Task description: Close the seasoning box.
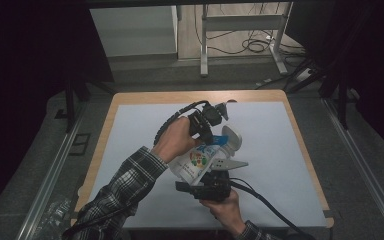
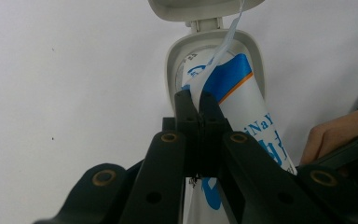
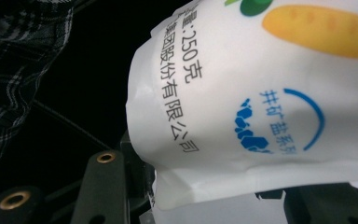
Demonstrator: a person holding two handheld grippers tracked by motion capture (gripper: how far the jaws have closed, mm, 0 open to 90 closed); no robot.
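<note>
A dim room surrounds a wood-edged table (image 1: 130, 97) with a pale blue-white top; cables and metal desk legs lie on the floor beyond it. Over the middle of the table two hands hold a white pouch (image 1: 196, 162) printed in blue, with colourful fruit or vegetable pictures, between two grippers.

The left gripper (image 2: 196, 105) comes at the pouch from above. Its jaws are pressed together on the pouch's thin top edge, the film rising out between the tips. Just past the tips sits a grey container (image 2: 256, 60) with its hinged lid (image 2: 200, 9) flipped open; the pouch's top lies in or just over its mouth, which of the two I cannot tell.

The right gripper (image 1: 207, 187) is below, nearer the person, at the pouch's bottom end. In the right gripper view the pouch (image 3: 261, 107) lies between the two jaws, its sealed lower edge close to the camera; whether the jaws actually squeeze it cannot be told.

A plaid sleeve (image 1: 117, 192) covers the left forearm.
</note>
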